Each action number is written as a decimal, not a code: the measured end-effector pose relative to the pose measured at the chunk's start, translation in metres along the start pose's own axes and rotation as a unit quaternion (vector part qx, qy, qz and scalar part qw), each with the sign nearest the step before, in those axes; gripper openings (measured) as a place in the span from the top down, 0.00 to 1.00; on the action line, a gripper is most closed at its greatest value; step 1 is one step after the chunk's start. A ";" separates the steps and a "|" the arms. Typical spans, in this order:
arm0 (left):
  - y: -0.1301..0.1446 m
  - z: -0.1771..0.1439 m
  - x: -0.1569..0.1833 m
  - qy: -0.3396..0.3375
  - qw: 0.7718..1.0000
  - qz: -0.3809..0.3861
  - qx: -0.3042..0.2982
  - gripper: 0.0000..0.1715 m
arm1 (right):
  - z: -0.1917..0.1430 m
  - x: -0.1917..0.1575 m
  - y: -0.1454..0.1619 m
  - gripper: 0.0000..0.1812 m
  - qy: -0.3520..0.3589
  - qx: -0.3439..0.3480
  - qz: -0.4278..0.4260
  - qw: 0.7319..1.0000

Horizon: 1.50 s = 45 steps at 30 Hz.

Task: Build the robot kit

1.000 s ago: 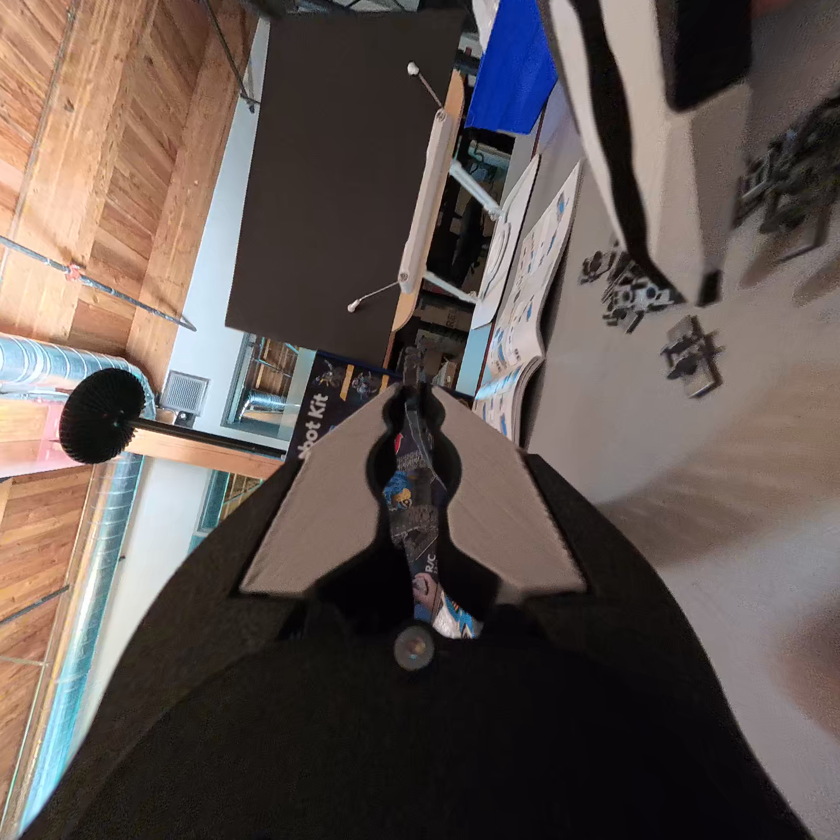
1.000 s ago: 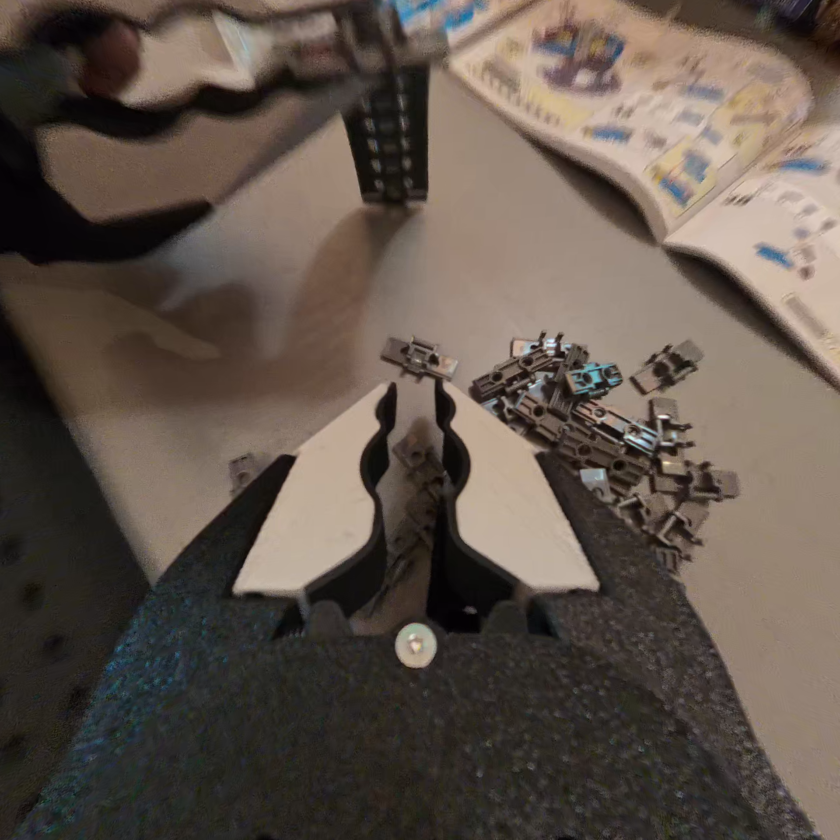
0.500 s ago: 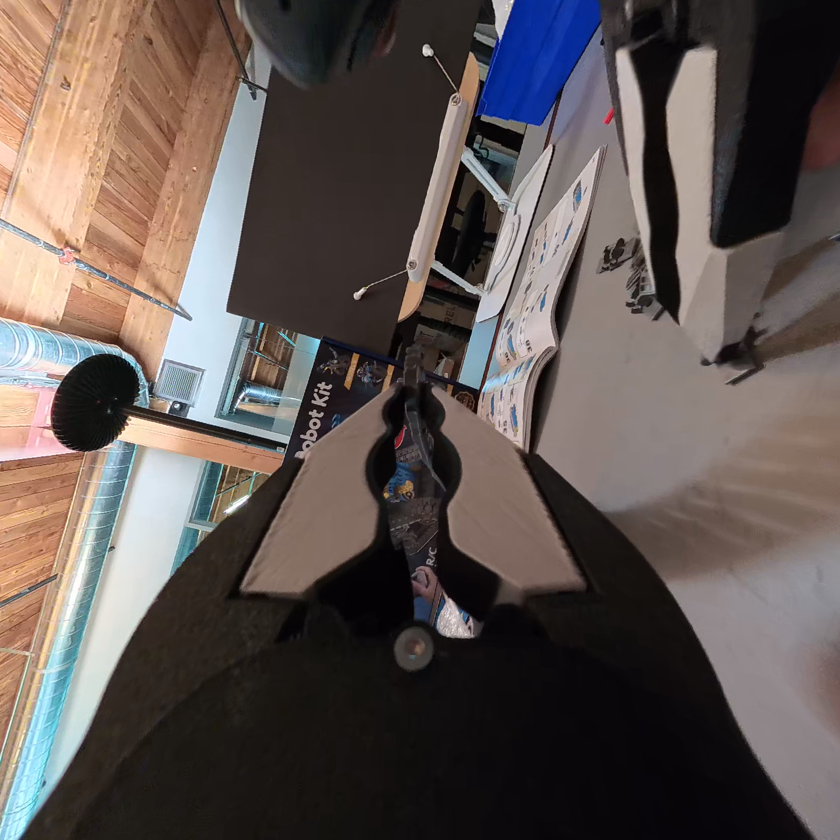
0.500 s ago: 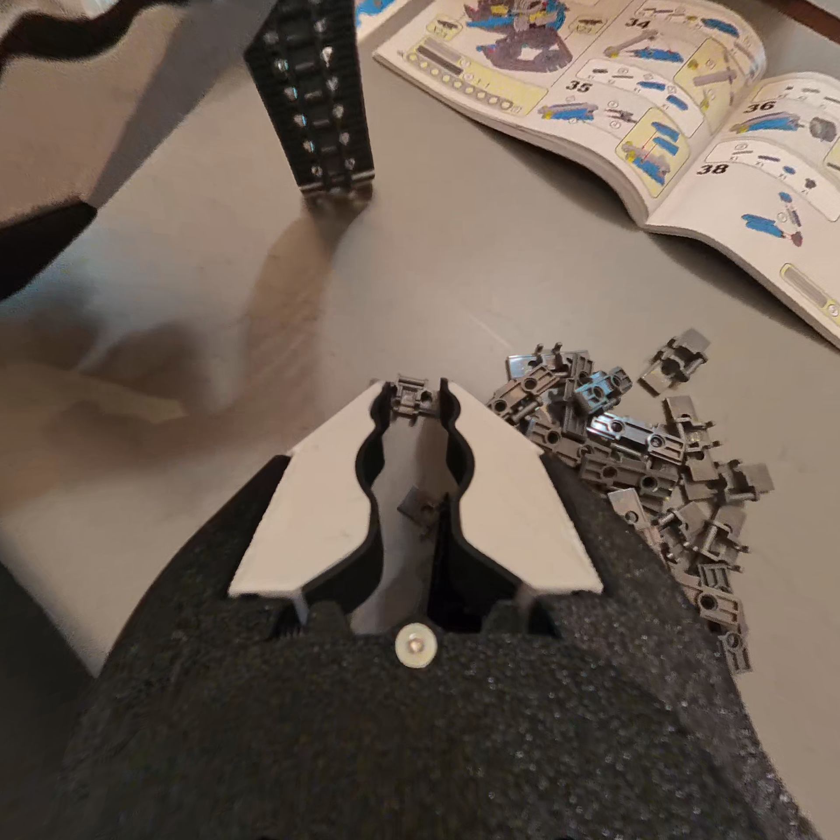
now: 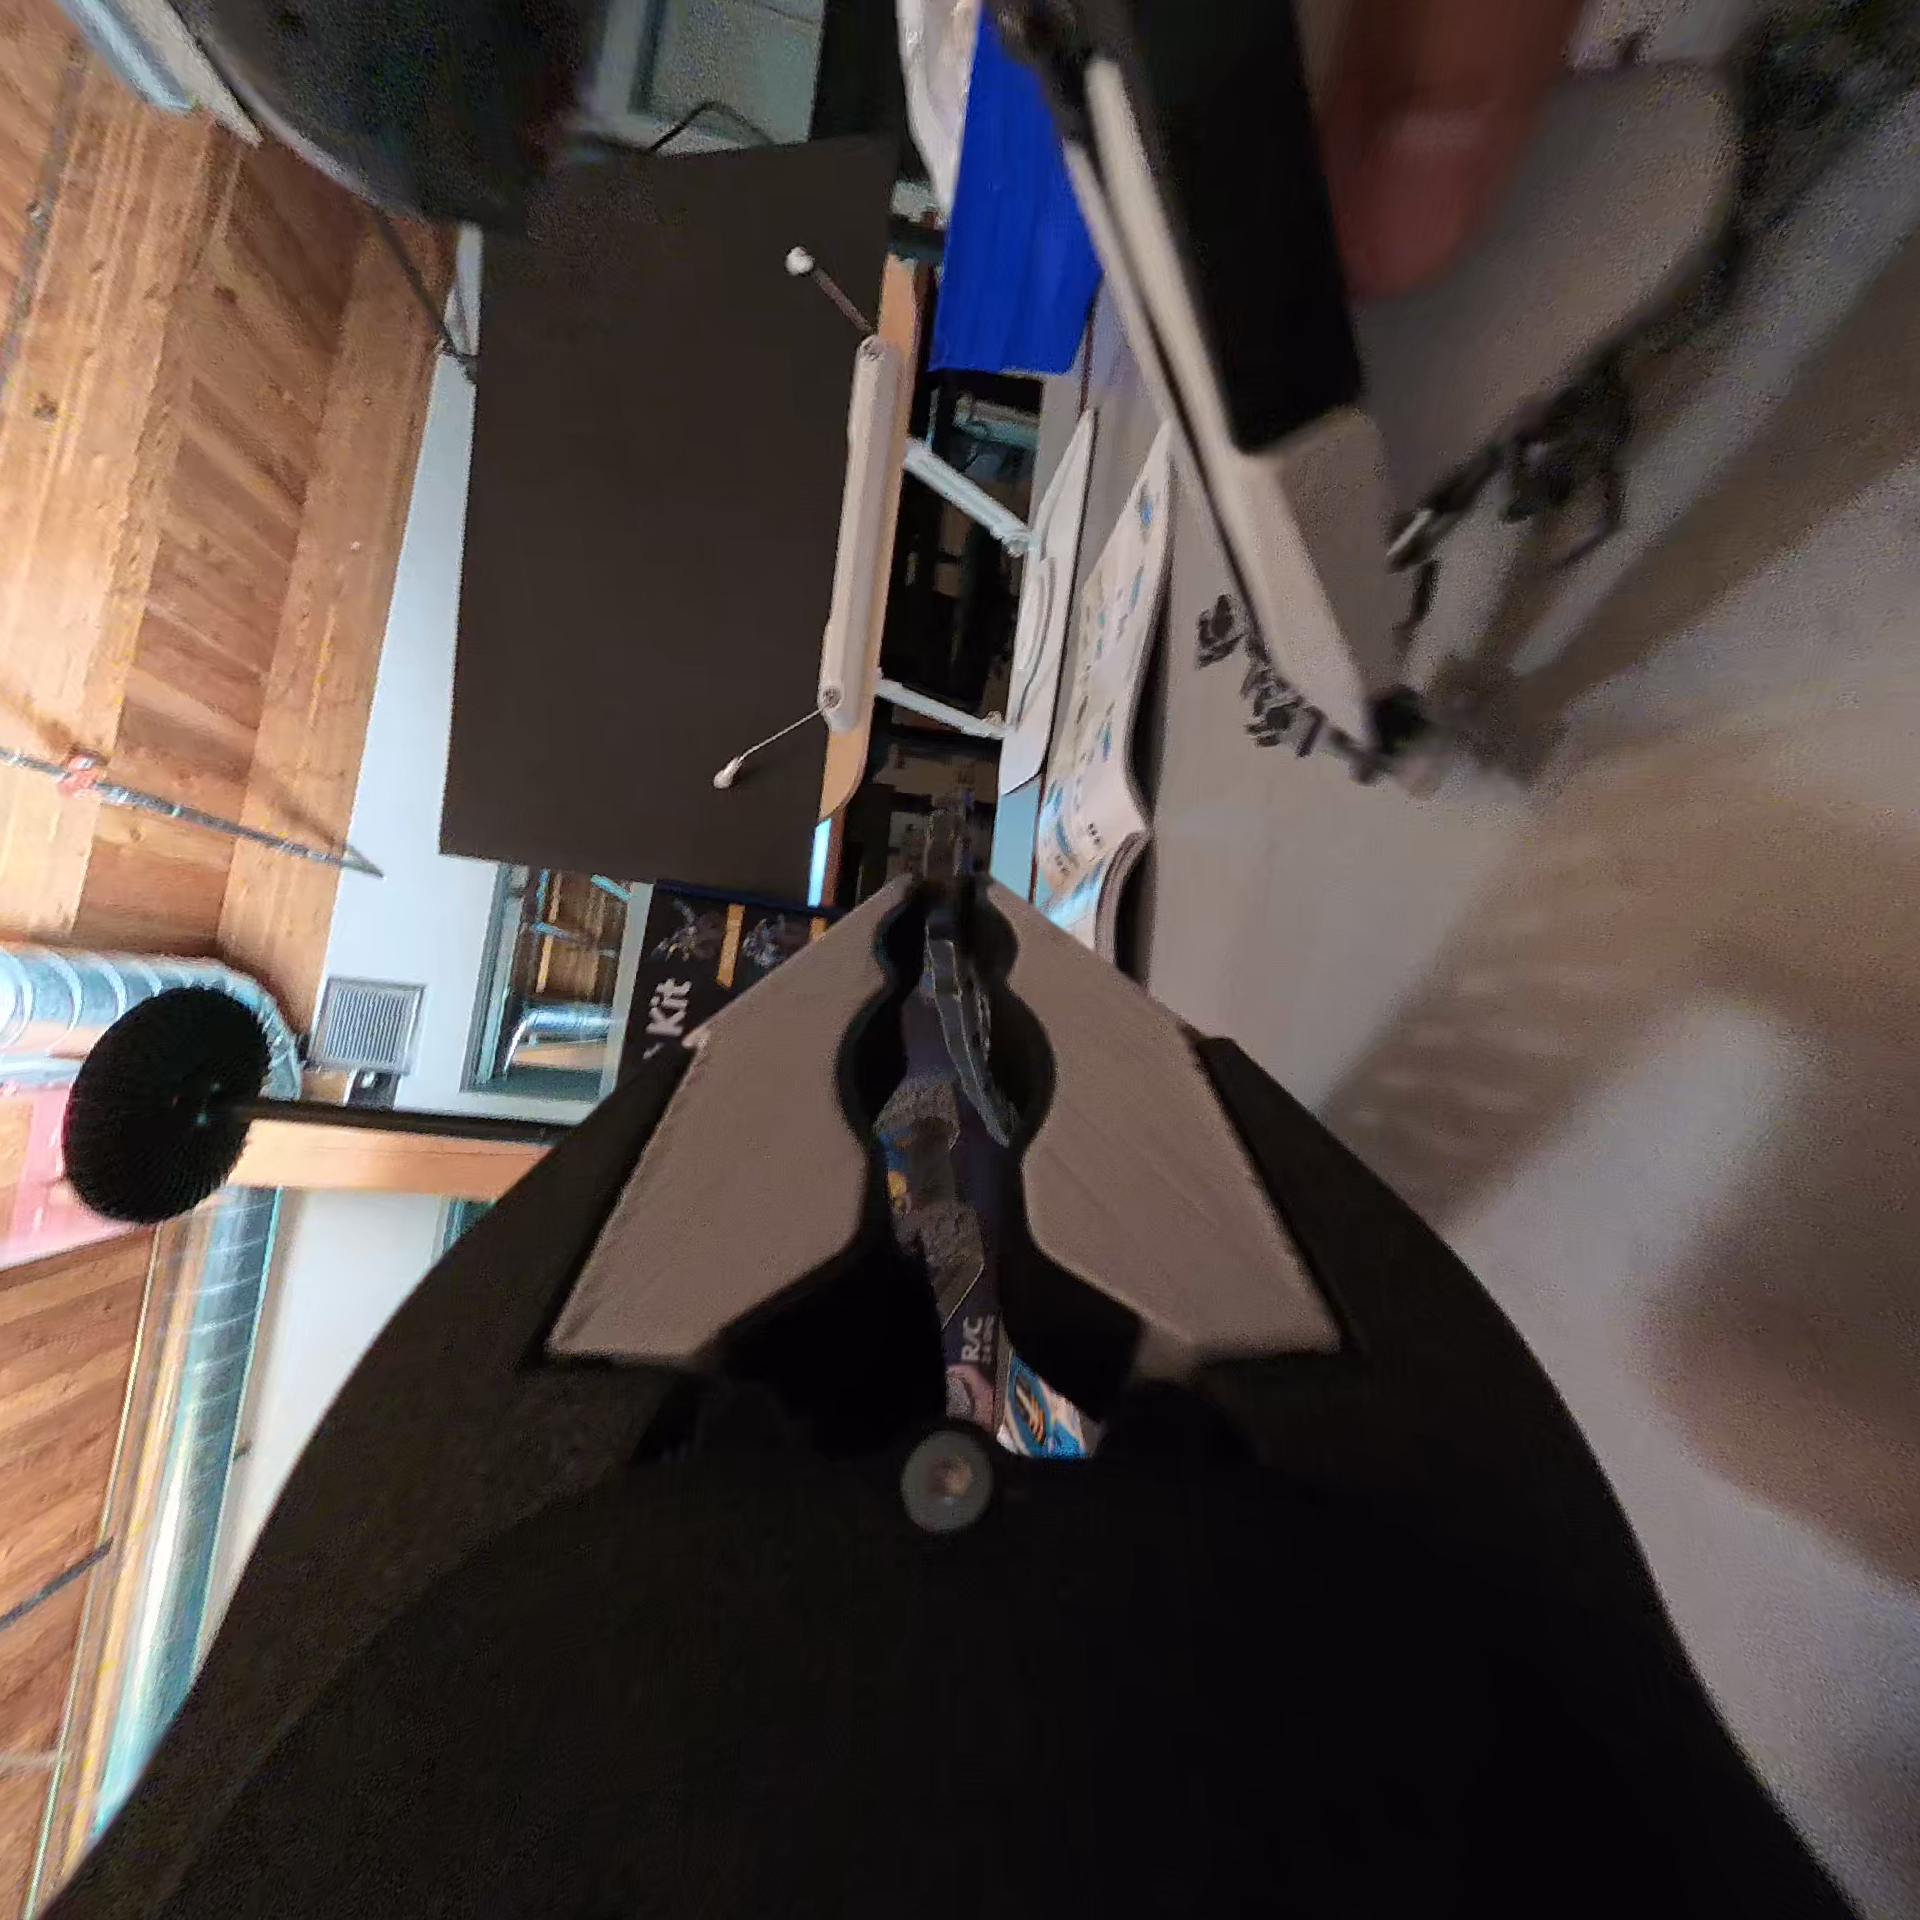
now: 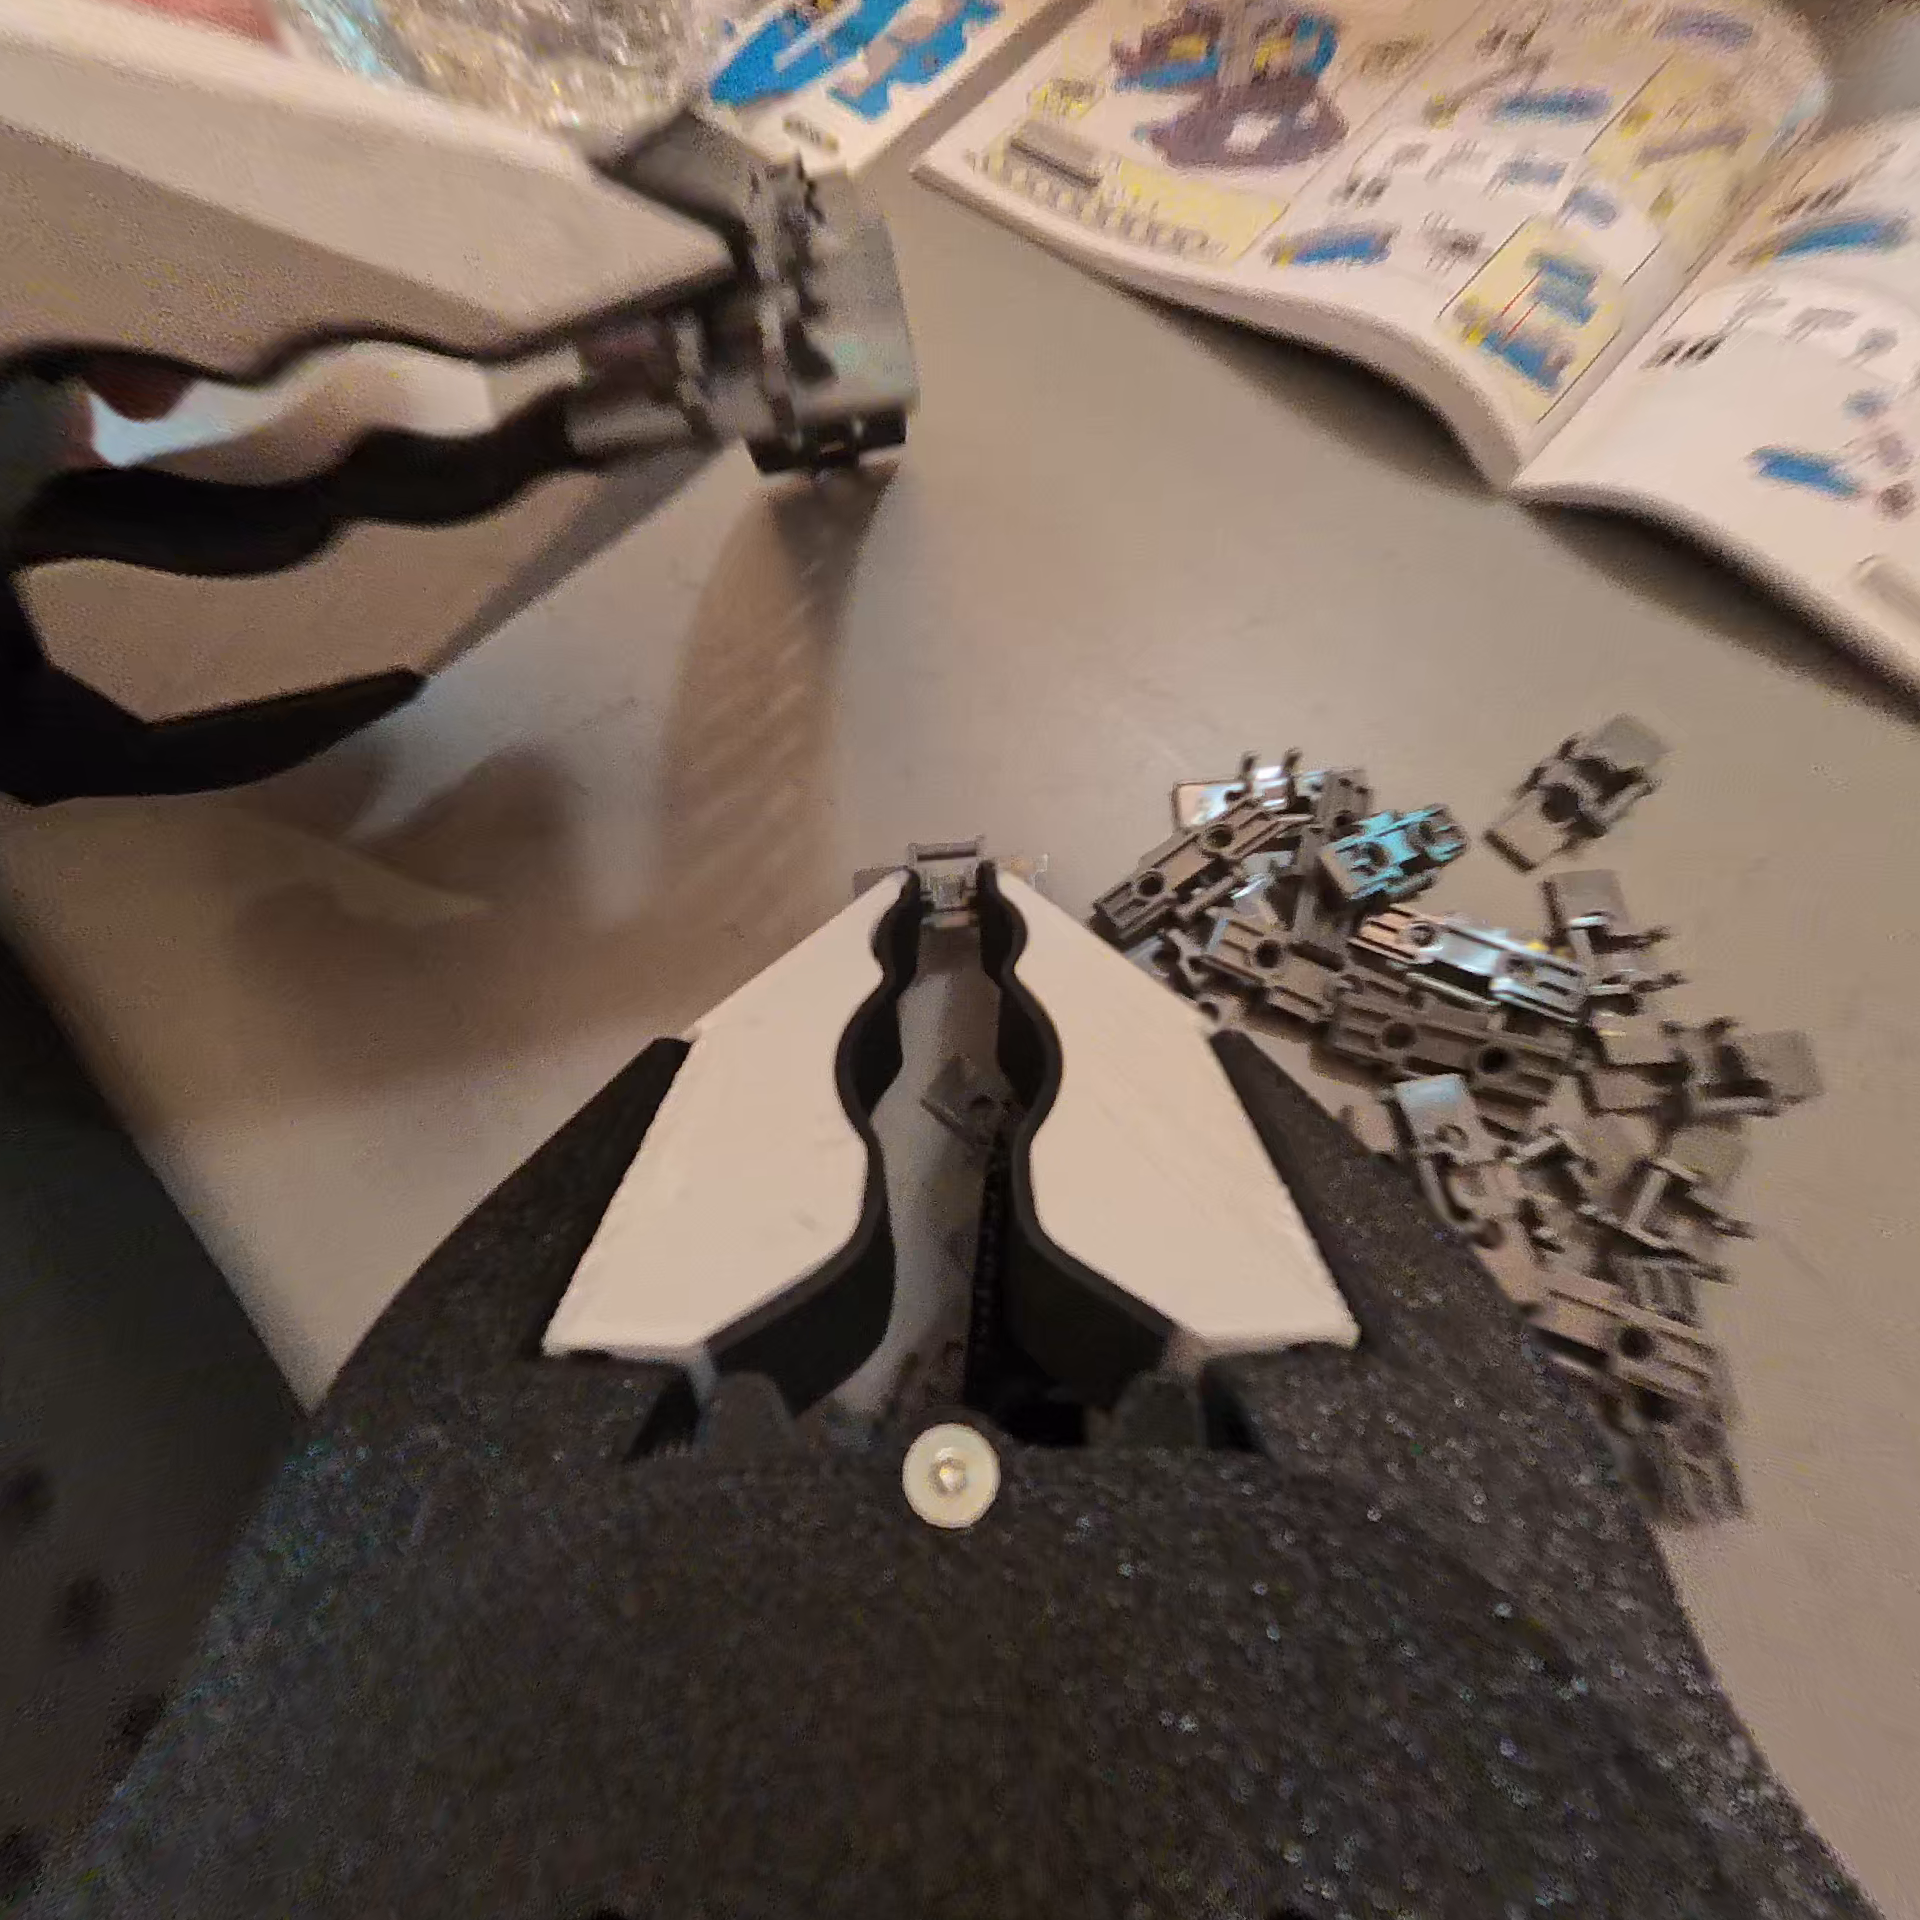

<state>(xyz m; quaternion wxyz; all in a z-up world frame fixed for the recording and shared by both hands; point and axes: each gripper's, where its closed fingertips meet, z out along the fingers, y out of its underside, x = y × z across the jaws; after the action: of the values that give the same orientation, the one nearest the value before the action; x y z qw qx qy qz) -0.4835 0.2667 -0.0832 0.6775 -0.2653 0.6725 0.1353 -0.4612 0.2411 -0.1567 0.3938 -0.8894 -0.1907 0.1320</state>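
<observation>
Right tongs (image 6: 948, 883) pinching a small grey link (image 6: 948, 864) at the tips, beside a grey link pile (image 6: 1455, 1039) on the worktop (image 6: 1039, 644), left tongs (image 5: 943, 885) clamped on a black toothed strip (image 5: 951, 997), open booklet (image 6: 1507, 239) behind.

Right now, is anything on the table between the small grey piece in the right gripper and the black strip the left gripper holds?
Nothing visible. Between the small grey piece in the right gripper and the black strip in the left gripper there is only bare table. The pile of grey pieces lies off to the right.
</observation>
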 end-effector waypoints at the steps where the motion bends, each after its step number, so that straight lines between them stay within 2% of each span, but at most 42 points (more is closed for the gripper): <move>1: -0.003 -0.001 0.005 0.013 1.000 0.007 0.010 0.96 | -0.008 0.002 -0.004 0.94 0.004 0.017 -0.011 1.000; 7: -0.010 -0.001 0.021 0.028 0.998 0.059 0.015 0.96 | -0.054 -0.014 -0.032 0.94 -0.061 0.148 -0.009 0.987; 12: -0.019 -0.001 0.032 0.037 0.996 0.082 0.020 0.96 | -0.042 -0.013 -0.025 0.94 -0.046 0.119 -0.004 0.992; 21: -0.020 0.000 0.041 0.045 0.994 0.098 0.019 0.96 | -0.039 -0.016 -0.024 0.94 -0.052 0.115 0.000 0.992; 33: -0.023 -0.001 0.047 0.048 0.991 0.121 0.023 0.96 | -0.035 -0.016 -0.017 0.94 -0.102 0.101 0.054 0.988; 39: -0.023 -0.001 0.044 0.046 0.992 0.111 0.025 0.96 | -0.037 -0.017 -0.021 0.94 -0.093 0.115 0.028 0.989; 45: -0.020 -0.001 0.045 0.049 0.992 0.111 0.019 0.96 | -0.035 -0.026 -0.022 0.82 -0.098 0.115 -0.006 0.988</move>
<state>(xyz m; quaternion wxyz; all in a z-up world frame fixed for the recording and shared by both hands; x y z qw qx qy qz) -0.4708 0.2424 -0.1235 0.6291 -0.1825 0.7328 0.1842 -0.4754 0.2200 -0.1151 0.4734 -0.8199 -0.2172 0.2375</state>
